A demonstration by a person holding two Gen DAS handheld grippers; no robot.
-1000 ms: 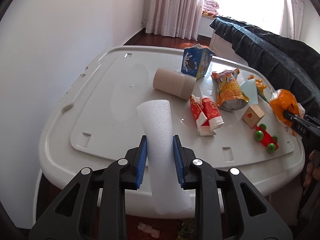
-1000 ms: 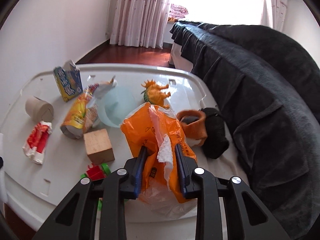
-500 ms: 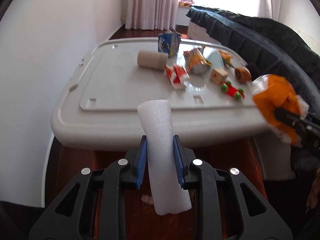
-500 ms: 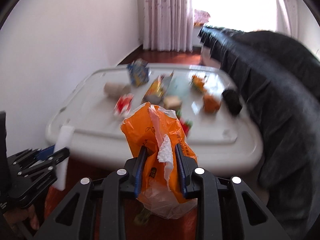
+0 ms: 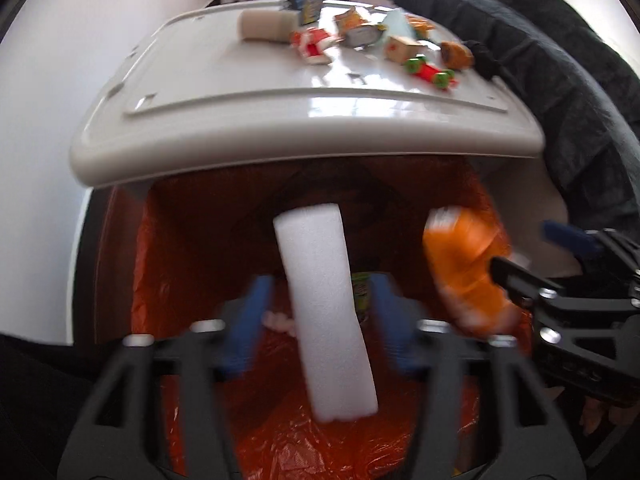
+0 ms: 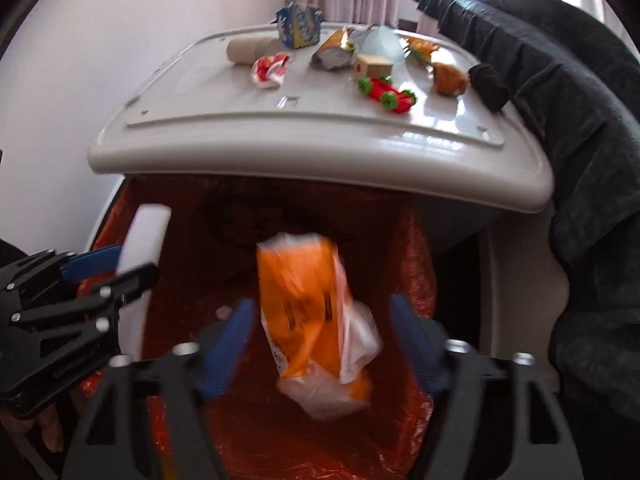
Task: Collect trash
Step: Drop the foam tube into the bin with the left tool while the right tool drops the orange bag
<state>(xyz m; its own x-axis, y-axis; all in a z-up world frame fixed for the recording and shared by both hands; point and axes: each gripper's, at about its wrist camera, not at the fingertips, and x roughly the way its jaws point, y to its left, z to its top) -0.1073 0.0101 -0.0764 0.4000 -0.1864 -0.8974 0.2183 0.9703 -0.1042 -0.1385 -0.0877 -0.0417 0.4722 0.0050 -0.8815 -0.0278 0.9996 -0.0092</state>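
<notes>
My left gripper [image 5: 320,300] is open over the bin lined with an orange bag [image 5: 168,280]. The white foam roll [image 5: 324,312] hangs loose between its spread blue fingers. My right gripper [image 6: 320,320] is open too, and the crumpled orange plastic bag [image 6: 308,304] is free between its fingers, over the same bin liner [image 6: 280,432]. The right gripper [image 5: 568,280] shows at the right of the left wrist view, the left gripper [image 6: 92,280] at the left of the right wrist view.
The white table [image 6: 240,136] stands just beyond the bin with a blue carton [image 6: 298,26], cardboard tube [image 6: 248,50], red wrapper [image 6: 270,70], snack bag [image 6: 336,50], wooden block [image 6: 374,66] and toy car [image 6: 386,92]. A dark sofa [image 6: 560,100] lies to the right.
Both grippers moved back from the table and down over the bin. Both opened, letting go of the foam roll and the orange bag.
</notes>
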